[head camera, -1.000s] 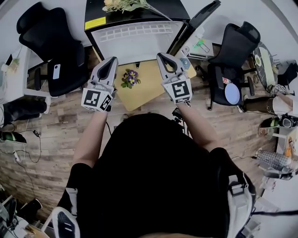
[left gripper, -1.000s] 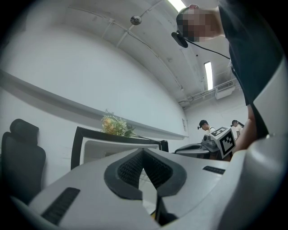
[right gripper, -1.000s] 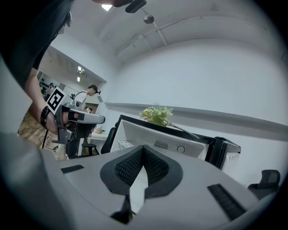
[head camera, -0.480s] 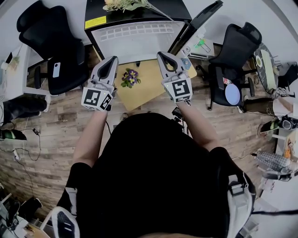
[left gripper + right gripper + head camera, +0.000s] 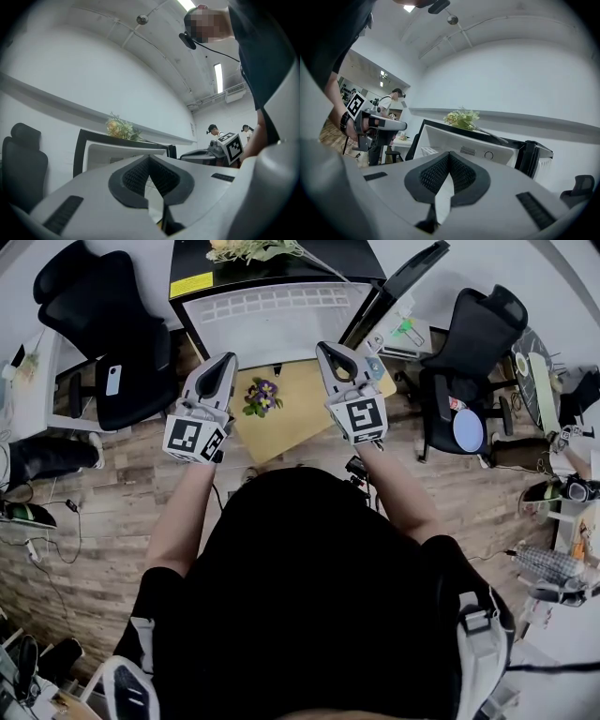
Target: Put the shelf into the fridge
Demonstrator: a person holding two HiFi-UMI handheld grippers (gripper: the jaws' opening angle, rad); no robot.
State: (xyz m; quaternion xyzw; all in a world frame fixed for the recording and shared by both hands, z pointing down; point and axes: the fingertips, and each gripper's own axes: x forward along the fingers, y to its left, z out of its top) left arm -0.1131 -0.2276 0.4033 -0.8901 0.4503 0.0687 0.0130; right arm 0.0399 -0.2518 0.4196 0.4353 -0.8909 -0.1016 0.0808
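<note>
Left gripper [image 5: 226, 360] and right gripper [image 5: 327, 351] hovering side by side over yellow worktop [image 5: 286, 427], centre frame. Fingers of both pressing together at tips, gripping nothing. White slatted shelf [image 5: 277, 304] sitting in open fridge [image 5: 272, 268], upper centre, well apart from fingers.

The fridge [image 5: 272, 329] ran off the head view's top edge, its flowers [image 5: 246, 249] cropped. The left gripper [image 5: 223, 367] and right gripper [image 5: 335, 357] covered the desk's [image 5: 291, 413] side edges; in their own views, they hid the fridge's lower part.
</note>
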